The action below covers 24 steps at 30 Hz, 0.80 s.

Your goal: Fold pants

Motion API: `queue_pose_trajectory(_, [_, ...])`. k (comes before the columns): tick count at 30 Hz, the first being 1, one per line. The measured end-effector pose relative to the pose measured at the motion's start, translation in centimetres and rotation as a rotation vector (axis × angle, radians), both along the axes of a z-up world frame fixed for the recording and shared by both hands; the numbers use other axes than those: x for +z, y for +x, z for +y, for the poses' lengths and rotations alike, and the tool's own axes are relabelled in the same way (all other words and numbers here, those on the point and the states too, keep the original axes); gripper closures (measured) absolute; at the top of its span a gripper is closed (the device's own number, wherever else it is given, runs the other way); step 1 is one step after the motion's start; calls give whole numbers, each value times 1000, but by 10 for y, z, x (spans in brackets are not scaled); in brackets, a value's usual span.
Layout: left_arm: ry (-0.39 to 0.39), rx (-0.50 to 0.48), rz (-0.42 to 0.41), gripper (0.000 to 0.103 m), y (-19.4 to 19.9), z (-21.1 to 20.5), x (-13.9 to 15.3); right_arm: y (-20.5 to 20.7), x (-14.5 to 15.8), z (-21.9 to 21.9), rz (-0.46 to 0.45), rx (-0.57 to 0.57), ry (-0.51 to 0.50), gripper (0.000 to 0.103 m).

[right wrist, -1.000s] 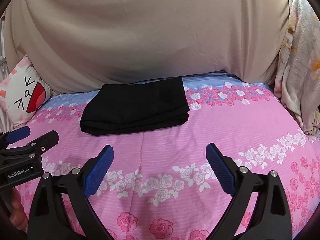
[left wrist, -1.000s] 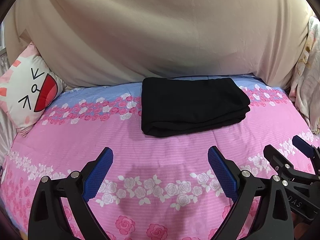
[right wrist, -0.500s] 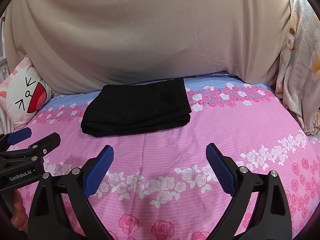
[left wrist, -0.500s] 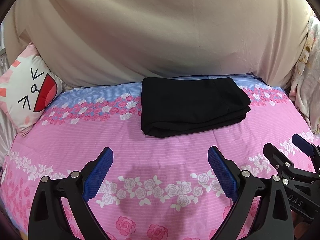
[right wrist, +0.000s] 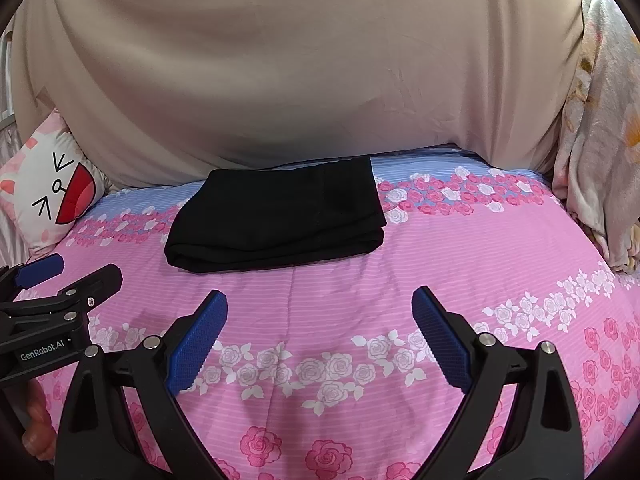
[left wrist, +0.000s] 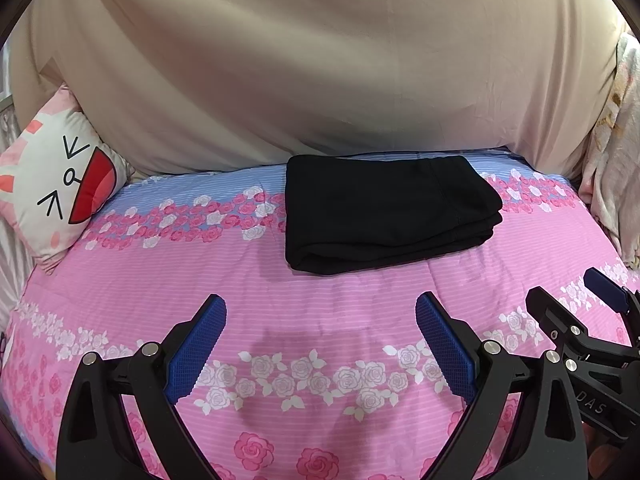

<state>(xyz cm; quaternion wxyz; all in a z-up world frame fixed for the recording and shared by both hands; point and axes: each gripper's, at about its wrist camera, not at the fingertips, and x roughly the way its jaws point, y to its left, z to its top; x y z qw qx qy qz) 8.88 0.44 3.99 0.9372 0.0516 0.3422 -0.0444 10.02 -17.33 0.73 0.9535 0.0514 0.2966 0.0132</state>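
So, pants (left wrist: 384, 212): black, folded into a flat stack, lying at the far side of my bed.
Bedspread (left wrist: 320, 312): pink with rose bands.
Room: beige sheet (left wrist: 320, 60) behind, cat pillow (left wrist: 60, 184) far left.
My left gripper (left wrist: 320, 344): fingers apart, empty.
My right gripper (right wrist: 320, 340): likewise.
Change: practically nothing has moved.

Bright even light, soft shadows, fisheye-warped edges
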Motion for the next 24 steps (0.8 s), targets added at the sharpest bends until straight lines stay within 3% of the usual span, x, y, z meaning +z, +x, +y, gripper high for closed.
queue_pose_trajectory(24, [-1, 0, -2, 9, 0, -1, 0, -2, 0, 1, 1, 6, -2, 12])
